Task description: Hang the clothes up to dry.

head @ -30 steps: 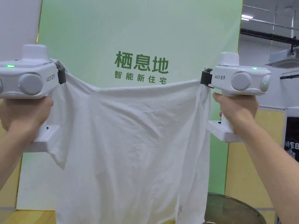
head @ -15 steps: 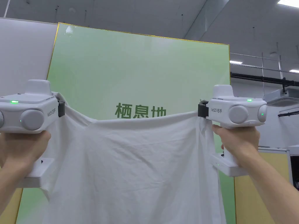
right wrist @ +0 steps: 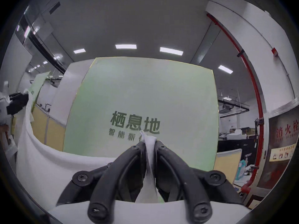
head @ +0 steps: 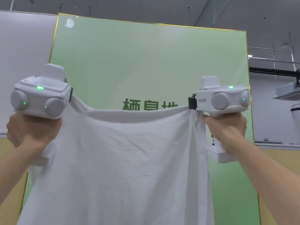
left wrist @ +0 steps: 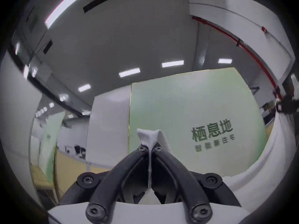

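We hold the white garment (head: 131, 164) spread before the green panel (head: 146, 58); left gripper (left wrist: 149, 148) and right gripper (right wrist: 149, 144) each clamped on a top corner.

cloth (head: 126, 164): hangs between left hand-held gripper (head: 71, 95) and right hand-held gripper (head: 191, 103)
panel (head: 146, 58): behind cloth

Plain white garment (head: 131, 164), white hand-held gripper (head: 192, 103) bodies with black jaws, pale green panel (head: 146, 58) with dark green lettering, thin, perhaps gold edging, grey ceiling (head: 146, 8)
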Tool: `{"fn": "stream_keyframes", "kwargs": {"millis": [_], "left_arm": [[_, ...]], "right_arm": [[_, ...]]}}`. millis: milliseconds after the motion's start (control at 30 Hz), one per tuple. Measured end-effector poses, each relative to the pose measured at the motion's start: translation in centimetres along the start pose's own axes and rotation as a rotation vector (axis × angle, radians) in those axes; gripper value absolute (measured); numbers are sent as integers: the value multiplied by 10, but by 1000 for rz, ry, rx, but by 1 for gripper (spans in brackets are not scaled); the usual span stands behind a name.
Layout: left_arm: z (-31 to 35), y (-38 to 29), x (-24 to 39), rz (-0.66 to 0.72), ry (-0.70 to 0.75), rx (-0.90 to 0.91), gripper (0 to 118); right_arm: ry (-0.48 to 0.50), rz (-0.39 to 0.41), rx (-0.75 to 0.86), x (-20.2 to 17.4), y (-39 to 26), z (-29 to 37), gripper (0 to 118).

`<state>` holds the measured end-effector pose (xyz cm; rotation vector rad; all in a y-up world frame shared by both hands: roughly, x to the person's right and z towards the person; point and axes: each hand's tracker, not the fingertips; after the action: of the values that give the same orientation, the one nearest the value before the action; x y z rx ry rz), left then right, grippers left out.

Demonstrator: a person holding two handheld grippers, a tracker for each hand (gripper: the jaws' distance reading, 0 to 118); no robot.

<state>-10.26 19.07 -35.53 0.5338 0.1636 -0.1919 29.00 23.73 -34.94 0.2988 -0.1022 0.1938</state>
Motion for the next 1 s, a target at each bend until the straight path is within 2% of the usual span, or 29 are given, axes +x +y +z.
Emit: {"fn": "stream_keyframes", "kwargs": {"millis": [133,167,367,433,533,567,633,700,767,800,833,1000], "left_arm": [[-44,3,9,-37,7,2,0],[-54,-2,7,-55,-5,-10,0],[-113,-64,6,-37,12,-111,0],[-130,-85,4,-7,32,-128,0],[-149,-109,5,-53,28,-133,0],[-153,-115,7,-47,20,-137,0],[-159,-122,10,-4,-23,-166,0],[-162,-132,17,1,0,-163,0],[-159,-146,24,-32,5,-155,0],[-158,-151,25,-28,-2,-165,0],[-156,-155,26,-20,-8,-172,0],[-127,-174,28,-52,-17,-173,0]], "right_arm": [[-23,1,45,-20,13,-37,11],[-38,-33,49,-23,11,-50,12],[-49,54,32,-55,-19,-115,12],[-43,57,29,-60,-31,-134,12],[-70,21,26,-68,-50,-162,12],[-66,37,1,-71,-54,-170,11],[-55,40,-18,-75,-66,-185,12],[-68,-16,-33,-79,-80,-193,11],[-62,13,-30,-83,-94,-197,12],[-66,74,-38,-87,-99,-198,11],[-63,44,-33,-87,-105,-197,12],[-18,36,-11,-83,-132,-174,12]]}}
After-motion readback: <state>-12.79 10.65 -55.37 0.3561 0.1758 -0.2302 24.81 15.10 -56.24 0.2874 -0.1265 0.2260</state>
